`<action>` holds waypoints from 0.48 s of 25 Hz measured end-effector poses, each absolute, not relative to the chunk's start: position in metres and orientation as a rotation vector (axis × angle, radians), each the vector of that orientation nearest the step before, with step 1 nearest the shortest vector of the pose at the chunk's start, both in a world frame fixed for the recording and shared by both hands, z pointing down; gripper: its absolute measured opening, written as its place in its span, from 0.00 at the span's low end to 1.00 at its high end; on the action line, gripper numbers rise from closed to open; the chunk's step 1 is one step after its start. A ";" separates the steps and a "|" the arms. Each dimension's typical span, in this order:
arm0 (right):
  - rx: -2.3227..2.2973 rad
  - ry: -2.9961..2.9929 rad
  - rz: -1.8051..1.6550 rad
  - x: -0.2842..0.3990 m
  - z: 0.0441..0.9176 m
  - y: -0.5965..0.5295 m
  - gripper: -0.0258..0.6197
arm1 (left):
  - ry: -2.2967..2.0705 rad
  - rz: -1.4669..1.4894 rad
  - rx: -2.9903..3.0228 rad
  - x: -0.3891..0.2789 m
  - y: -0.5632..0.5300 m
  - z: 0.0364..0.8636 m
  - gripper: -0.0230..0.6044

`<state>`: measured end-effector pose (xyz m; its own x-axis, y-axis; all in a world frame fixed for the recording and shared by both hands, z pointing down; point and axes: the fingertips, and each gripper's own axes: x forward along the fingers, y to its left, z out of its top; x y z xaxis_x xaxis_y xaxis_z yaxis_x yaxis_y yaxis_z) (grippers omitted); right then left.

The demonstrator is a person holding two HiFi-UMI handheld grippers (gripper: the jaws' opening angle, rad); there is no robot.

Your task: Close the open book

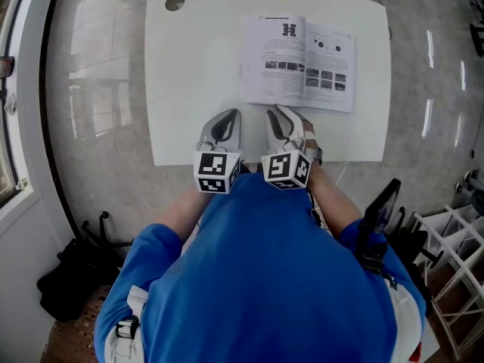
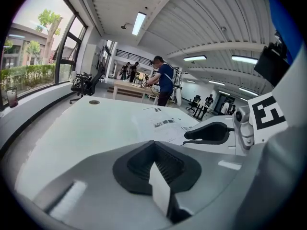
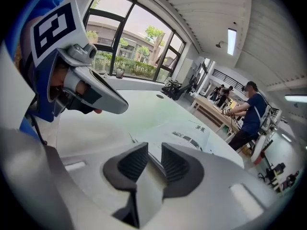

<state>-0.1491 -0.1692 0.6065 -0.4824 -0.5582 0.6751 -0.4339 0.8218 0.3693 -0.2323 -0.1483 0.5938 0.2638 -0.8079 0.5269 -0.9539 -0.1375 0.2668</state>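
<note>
1. You have one book point(image 1: 297, 63) to deal with. It lies open and flat on the far right part of the white table point(image 1: 189, 74), with two printed pages facing up and its spine running away from you.
2. There is one table, and one round grommet hole point(image 1: 175, 3) sits near its far left corner, well apart from the book.
3. You hold two grippers, one per hand, each carrying one marker cube: the left cube point(image 1: 217, 172) and the right cube point(image 1: 286, 169) sit side by side just over the table's near edge.
4. Your left gripper point(image 1: 230, 114) points away from you and tilts down at the table. Its tips are near the book's near left corner but off it, over bare tabletop. Its jaws are pressed together with nothing in them.
5. Your right gripper point(image 1: 274, 110) lies just beside the left one, also angled down and forward. Its tips are just short of the left page's near edge. Its jaws stand a little apart, and only the tabletop and the book's edge show through the gap between them.
6. Your forearms run back from the grippers to your blue shirt point(image 1: 265, 278).
</note>
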 end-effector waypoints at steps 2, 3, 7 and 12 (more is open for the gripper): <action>0.718 -2.147 -0.186 -0.150 0.610 -0.170 0.16 | -1.580 0.374 1.997 -0.231 -0.151 0.600 0.05; 0.716 -2.144 -0.187 -0.151 0.611 -0.171 0.16 | -1.578 0.395 2.008 -0.230 -0.152 0.603 0.05; 0.700 -2.125 -0.232 -0.151 0.616 -0.172 0.17 | -1.554 0.504 2.049 -0.224 -0.156 0.618 0.05; 0.623 -2.049 -0.399 -0.153 0.624 -0.171 0.25 | -1.524 0.655 2.077 -0.219 -0.156 0.635 0.05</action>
<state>-0.1526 -0.1708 0.6244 -0.4426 -0.5730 0.6898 -0.2724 0.8188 0.5054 -0.2193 -0.1561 0.6346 0.2659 -0.7301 0.6295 -0.9591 -0.2660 0.0967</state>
